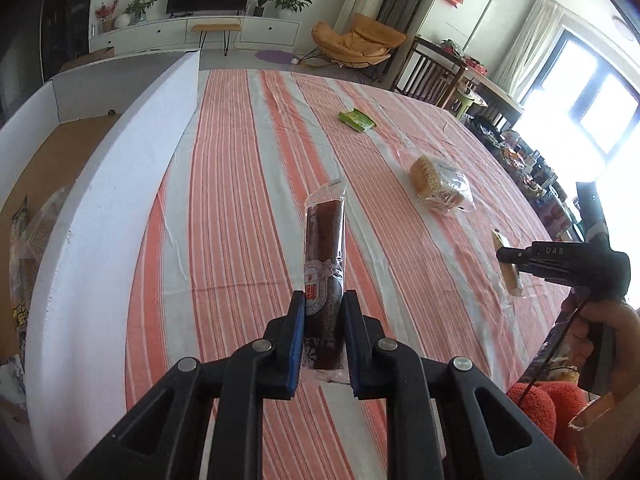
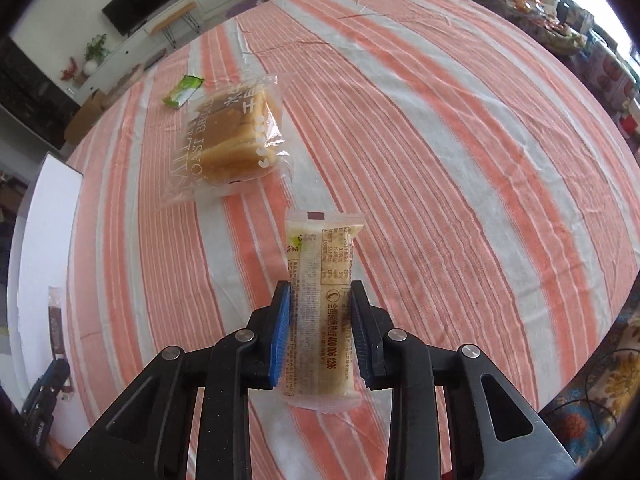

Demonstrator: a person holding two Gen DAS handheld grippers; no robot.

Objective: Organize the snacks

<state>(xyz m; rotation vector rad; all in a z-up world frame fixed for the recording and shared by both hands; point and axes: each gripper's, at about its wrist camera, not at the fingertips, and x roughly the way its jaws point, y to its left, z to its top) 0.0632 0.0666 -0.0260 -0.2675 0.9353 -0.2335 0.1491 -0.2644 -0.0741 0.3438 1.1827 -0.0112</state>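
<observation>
So the left tongs (image 1: 322, 300) are clamping a dark brown snack bar (image 1: 324, 256) in a clear wrapper, holding it up off the striped tabletop (image 1: 240, 200) with its far end sticking out past the tips. The right tongs (image 2: 320, 292) are gripping a pale yellow snack pack (image 2: 320, 300), printed side facing up, also poking out well beyond the pads.

Just left of the left tongs, a white-walled box (image 1: 120, 184) is sitting with a brown cardboard floor, and a few wrapped snacks (image 1: 24, 240) are lying in its near corner. Can't tell exactly what they are.

Ahead of the right tongs and a bit left, a bagged roast bread (image 2: 232, 136) is lying flat on the tabletop, with a small green packet (image 2: 183, 91) just beyond it.
</observation>
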